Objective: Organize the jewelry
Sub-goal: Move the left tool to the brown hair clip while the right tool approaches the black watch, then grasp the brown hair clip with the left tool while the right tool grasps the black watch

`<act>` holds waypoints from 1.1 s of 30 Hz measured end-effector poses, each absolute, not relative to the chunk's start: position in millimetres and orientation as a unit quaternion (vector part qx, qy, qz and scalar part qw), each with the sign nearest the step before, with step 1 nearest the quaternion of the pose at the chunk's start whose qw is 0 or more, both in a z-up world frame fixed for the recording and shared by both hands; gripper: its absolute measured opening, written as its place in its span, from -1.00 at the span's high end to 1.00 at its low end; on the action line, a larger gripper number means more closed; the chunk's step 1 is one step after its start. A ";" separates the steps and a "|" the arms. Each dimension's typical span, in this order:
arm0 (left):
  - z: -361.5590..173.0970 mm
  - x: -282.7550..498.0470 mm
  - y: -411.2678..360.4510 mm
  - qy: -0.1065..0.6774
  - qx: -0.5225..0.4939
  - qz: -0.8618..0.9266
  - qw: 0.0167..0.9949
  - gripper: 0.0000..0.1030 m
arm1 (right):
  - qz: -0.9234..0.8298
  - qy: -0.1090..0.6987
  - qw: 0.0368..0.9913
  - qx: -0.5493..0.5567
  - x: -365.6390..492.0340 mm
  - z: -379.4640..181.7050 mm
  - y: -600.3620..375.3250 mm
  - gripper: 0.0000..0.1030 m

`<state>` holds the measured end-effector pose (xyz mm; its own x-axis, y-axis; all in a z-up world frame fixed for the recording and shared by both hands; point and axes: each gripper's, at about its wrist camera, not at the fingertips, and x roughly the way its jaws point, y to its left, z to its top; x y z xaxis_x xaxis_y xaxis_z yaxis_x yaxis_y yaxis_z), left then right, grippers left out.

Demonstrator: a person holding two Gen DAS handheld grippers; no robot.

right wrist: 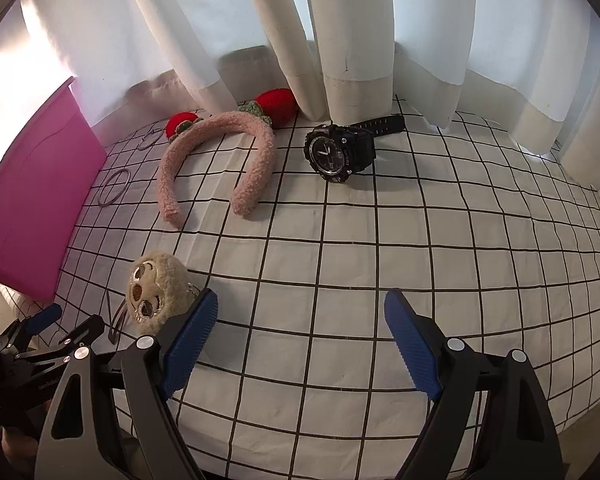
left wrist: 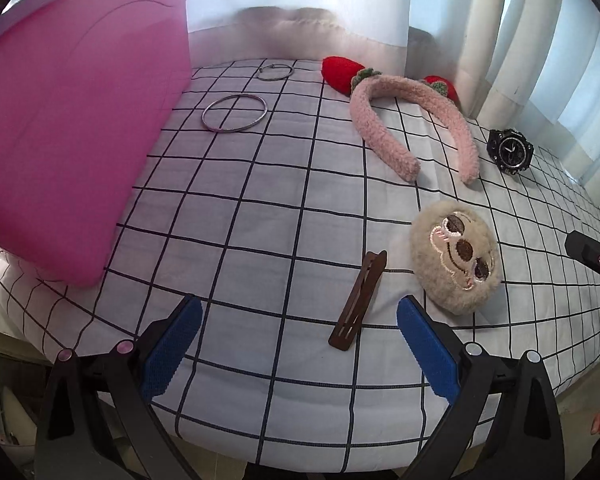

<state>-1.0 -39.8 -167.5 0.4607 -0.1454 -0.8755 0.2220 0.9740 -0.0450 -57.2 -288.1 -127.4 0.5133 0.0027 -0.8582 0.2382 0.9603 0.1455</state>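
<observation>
Brown and slim, the long flat hair clip (left wrist: pixel 358 300) lies in the lower middle of the left wrist view, on the white bedsheet with a black grid (left wrist: pixel 260 216). Its long axis runs from lower left to upper right, its near end between the blue pads of the left claw (left wrist: pixel 299 350), closer to the right-hand pad. That claw stands wide open and holds nothing. Just right of the clip sits the round beige plush sloth face (left wrist: pixel 456 258). Further up are the fuzzy pink headband with red strawberries (left wrist: pixel 404 120), the black sport wristwatch (left wrist: pixel 510 150), two thin metal bangles, the larger (left wrist: pixel 235 113) and the smaller (left wrist: pixel 275 72), and a magenta box (left wrist: pixel 68 136) filling the upper left.

In the right wrist view the right claw (right wrist: pixel 300 344) is also spread wide and empty, over bare sheet. The plush sits at its left pad, the left claw (right wrist: pixel 52 326) at lower left; the watch (right wrist: pixel 338 152) lies well ahead in the upper middle.

Judging from this, the left hand is nearer the clip, and would need to close across its narrow width.
</observation>
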 end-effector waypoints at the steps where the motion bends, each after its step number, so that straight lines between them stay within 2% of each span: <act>1: -170.8 -0.6 -41.7 0.509 0.039 -0.105 0.854 -0.87 | -0.070 0.487 0.861 0.126 -56.1 -129.1 -291.4 -0.58; 10: -196.5 5.3 -49.9 0.520 0.046 -0.082 0.849 -0.87 | -0.082 0.484 0.861 0.129 -39.9 -143.6 -308.8 -0.58; 21: -196.7 8.1 -52.1 0.498 0.042 -0.071 0.863 -0.89 | -0.115 0.462 0.872 0.116 19.2 -164.1 -335.7 -0.58; 33: -197.8 8.1 -52.0 0.498 0.039 -0.068 0.864 -0.89 | -0.127 0.472 0.868 0.082 67.3 -183.3 -340.4 -0.58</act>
<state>8.1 -52.0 -197.8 0.4959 -0.0777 -0.8649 0.1556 0.9878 0.0004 67.3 -340.4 -183.3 0.5212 -0.1438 -0.8412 0.2989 0.9540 0.0221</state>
